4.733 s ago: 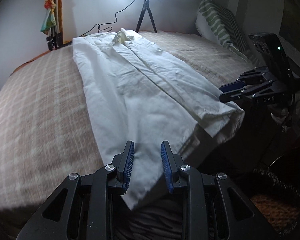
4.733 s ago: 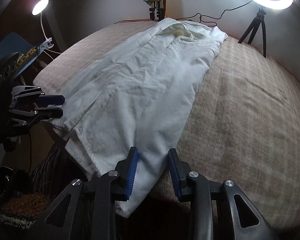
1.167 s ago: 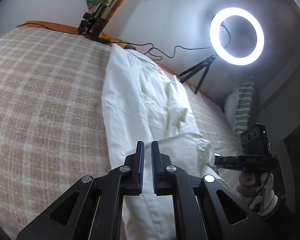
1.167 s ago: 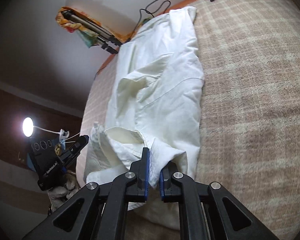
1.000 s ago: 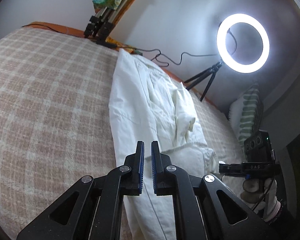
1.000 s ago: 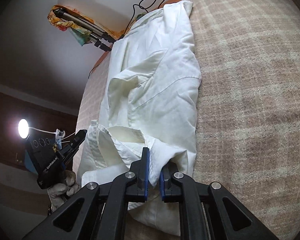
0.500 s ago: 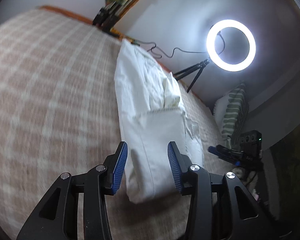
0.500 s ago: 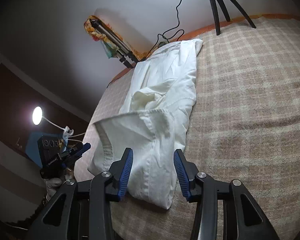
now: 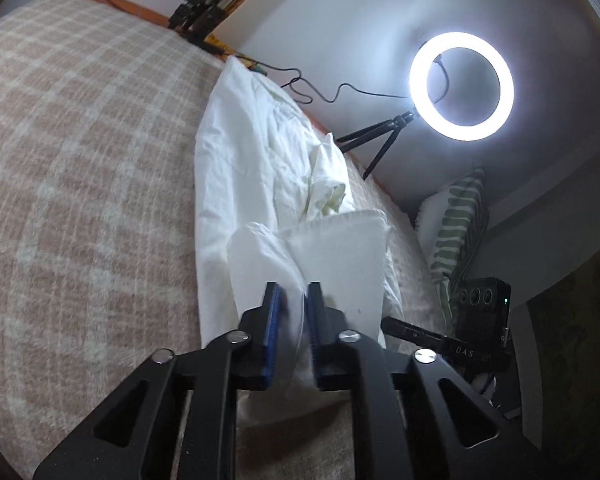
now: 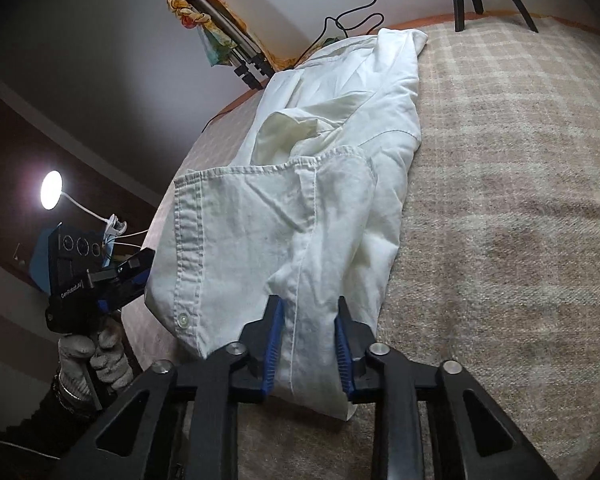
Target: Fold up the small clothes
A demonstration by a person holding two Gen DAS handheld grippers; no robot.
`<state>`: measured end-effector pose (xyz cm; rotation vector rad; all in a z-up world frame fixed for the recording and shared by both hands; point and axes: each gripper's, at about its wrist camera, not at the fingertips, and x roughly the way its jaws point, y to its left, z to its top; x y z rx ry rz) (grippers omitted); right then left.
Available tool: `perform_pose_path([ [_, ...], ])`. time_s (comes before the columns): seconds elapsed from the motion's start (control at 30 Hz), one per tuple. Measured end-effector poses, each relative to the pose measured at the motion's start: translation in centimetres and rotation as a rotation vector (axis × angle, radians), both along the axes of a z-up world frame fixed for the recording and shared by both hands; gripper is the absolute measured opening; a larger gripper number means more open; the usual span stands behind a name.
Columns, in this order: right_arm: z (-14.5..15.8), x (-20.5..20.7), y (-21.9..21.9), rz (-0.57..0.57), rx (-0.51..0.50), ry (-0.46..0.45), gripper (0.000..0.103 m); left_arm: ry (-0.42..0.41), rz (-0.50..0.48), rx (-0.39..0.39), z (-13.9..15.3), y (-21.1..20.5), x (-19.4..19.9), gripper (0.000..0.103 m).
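A white shirt [image 9: 260,168] lies lengthwise on a beige checked blanket [image 9: 80,184]. Its lower part is folded up over the body, hem lying across the middle [image 10: 260,216]. My left gripper [image 9: 293,300] is partly closed around the near fold edge, a narrow gap between the pads with cloth in it, blurred. My right gripper [image 10: 309,316] is open, its fingers astride the near fold edge, cloth lying between them. The left gripper also shows in the right wrist view [image 10: 120,280], held by a gloved hand. The right gripper shows in the left wrist view [image 9: 404,330].
A lit ring light [image 9: 462,86] on a tripod stands at the far end of the bed. A striped pillow [image 9: 456,232] leans at the right. A folded tripod with a coloured cloth [image 10: 216,44] stands by the wall. A desk lamp [image 10: 52,190] glows at left.
Both grippers carried the shirt's lower end up over the body and opened, leaving it folded. Since half a second ago the left jaws have narrowed around the near fold edge.
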<state>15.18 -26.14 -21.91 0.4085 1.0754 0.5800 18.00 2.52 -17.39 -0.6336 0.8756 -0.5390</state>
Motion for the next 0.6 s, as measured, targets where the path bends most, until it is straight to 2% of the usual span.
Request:
perform_pose_path([
  [0.07,0.5,-0.6,-0.1,-0.009,-0.012,-0.021,0.006,-0.052,-0.012,0.039,0.9,-0.6,-0.3,0.006],
  [0.2,1.8,-1.8,0.0,-0.019,-0.05,-0.067,0.004,-0.137,-0.007,0.106,2.6,-1.2,-0.8,0.003],
  [0.27,2.3,-2.2,0.2,-0.011,-0.081,-0.092,0.004,-0.144,-0.002,0.115,2.8,-1.0,-0.8,0.003],
  [0.3,2.4,-2.3,0.4,0.0,-0.104,-0.102,0.004,-0.129,0.013,0.121,2.7,-0.7,-0.8,0.005],
  [0.37,2.4,-2.5,0.5,0.01,-0.118,-0.101,0.004,-0.093,0.005,0.107,2.2,-0.2,-0.7,0.014],
  [0.43,2.2,-2.4,0.5,0.012,-0.116,-0.092,0.005,-0.053,-0.005,0.12,1.6,0.2,-0.7,0.04],
  [0.53,2.0,-2.3,0.3,0.009,-0.107,-0.083,0.005,0.014,0.01,0.153,0.5,1.0,-0.9,0.044],
  [0.6,2.1,-2.4,0.4,0.01,-0.107,-0.084,0.005,0.072,0.017,0.113,-0.4,1.8,-1.0,0.044],
])
